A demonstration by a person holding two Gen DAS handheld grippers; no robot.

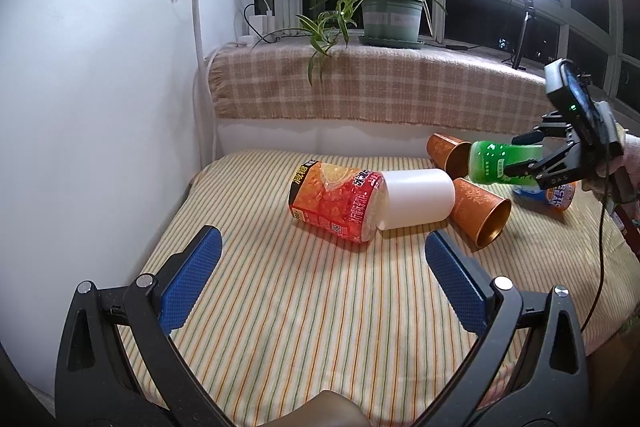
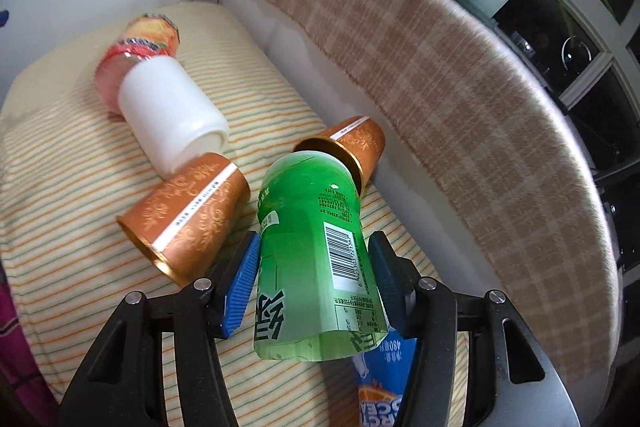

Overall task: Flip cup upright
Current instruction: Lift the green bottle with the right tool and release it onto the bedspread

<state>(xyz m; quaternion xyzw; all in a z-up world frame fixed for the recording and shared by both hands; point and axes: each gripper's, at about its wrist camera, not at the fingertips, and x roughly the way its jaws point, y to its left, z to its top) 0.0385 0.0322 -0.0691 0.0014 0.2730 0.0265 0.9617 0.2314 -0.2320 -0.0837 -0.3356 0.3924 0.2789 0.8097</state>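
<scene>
The left wrist view looks from low over the striped cloth [image 1: 300, 307] toward the window sill, well back from the cups; the right wrist view looks steeply down, close over the green cup [image 2: 316, 267]; both share the white cup [image 1: 416, 199], copper cups and plaid blanket [image 2: 460, 107].

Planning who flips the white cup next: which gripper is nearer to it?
Left. The left gripper hangs open just short of the white cup, facing it. The right gripper, shut on the green cup, is farther right, past the copper cups.
</scene>
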